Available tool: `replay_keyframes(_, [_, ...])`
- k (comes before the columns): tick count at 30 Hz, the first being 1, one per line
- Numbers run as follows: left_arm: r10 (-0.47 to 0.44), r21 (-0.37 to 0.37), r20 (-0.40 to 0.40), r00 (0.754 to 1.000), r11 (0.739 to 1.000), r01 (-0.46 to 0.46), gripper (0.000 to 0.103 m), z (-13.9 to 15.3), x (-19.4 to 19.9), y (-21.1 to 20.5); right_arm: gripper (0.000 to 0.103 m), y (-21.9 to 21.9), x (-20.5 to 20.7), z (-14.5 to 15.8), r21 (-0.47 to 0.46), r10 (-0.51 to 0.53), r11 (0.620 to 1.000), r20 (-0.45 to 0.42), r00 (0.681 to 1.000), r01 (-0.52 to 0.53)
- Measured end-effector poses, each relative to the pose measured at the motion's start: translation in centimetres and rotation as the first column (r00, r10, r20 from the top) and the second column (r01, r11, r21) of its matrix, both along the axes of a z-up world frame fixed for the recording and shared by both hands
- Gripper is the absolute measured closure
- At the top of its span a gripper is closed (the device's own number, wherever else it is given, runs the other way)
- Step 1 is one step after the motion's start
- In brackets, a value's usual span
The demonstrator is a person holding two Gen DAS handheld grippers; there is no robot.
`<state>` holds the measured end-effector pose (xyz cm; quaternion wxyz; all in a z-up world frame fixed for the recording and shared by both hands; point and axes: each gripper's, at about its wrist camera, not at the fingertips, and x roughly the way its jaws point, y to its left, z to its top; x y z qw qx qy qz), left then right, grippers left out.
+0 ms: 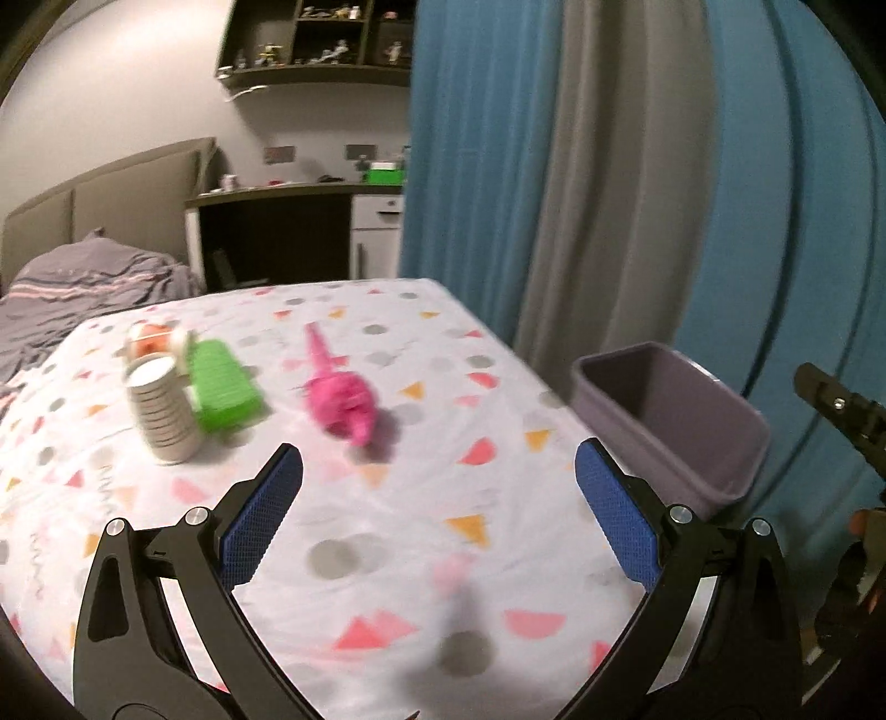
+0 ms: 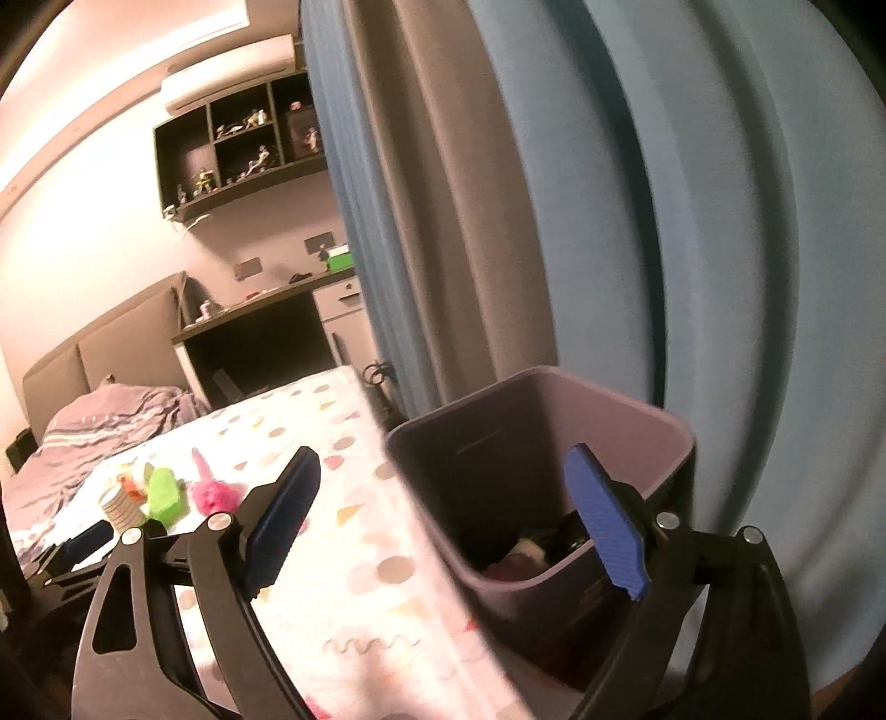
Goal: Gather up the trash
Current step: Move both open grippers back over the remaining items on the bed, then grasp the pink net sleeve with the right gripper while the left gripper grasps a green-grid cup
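A pink fluffy item (image 1: 340,396) lies on the patterned tablecloth (image 1: 387,554), with a green box (image 1: 221,387), a stack of white paper cups (image 1: 163,412) and an orange-white item (image 1: 152,339) to its left. My left gripper (image 1: 437,471) is open and empty above the table, short of the pink item. A grey-purple bin (image 1: 673,418) stands off the table's right edge. My right gripper (image 2: 443,482) is open and empty over the bin (image 2: 554,443), which holds some trash (image 2: 531,554). The pink item (image 2: 213,493), the green box (image 2: 163,493) and the cups (image 2: 122,507) also show in the right wrist view.
Blue and grey curtains (image 1: 609,194) hang behind the bin. A bed with a striped grey cover (image 1: 83,288) lies at far left. A desk (image 1: 288,221) and wall shelves (image 1: 321,44) stand at the back. The other gripper (image 1: 847,421) shows at the right edge.
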<state>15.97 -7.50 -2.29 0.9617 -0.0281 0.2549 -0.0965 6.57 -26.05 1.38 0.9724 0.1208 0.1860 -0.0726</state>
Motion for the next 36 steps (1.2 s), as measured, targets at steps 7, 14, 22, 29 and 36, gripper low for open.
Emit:
replay_keyframes(7, [0.09, 0.006, -0.014, 0.996, 0.996, -0.09, 0.006, -0.4, -0.9, 4.8, 0.016, 3.6, 0.7, 0.2, -0.022, 0.065, 0.998, -0.019, 0.998, -0.066])
replay_keyframes(14, [0.164, 0.012, -0.037, 0.986, 0.987, -0.163, 0.006, -1.1, -1.1, 9.1, 0.016, 7.2, 1.9, -0.3, -0.035, 0.131, 0.991, -0.044, 0.99, -0.132])
replay_keyframes(22, [0.201, 0.017, -0.07, 0.977, 0.98, -0.2, 0.006, -2.1, -0.4, 12.7, 0.016, 10.8, 3.7, -1.1, -0.058, 0.188, 0.979, -0.088, 0.978, -0.193])
replay_keyframes(29, [0.219, 0.006, -0.082, 0.972, 0.976, -0.219, 0.006, -2.6, 1.1, 15.0, 0.014, 14.5, 6.7, -2.5, -0.103, 0.235, 0.963, -0.145, 0.961, -0.251])
replay_keyframes(36, [0.238, -0.007, -0.097, 0.967, 0.971, -0.239, 0.006, -3.0, 3.1, 17.2, 0.014, 18.2, 11.6, -4.5, -0.155, 0.255, 0.942, -0.238, 0.937, -0.296])
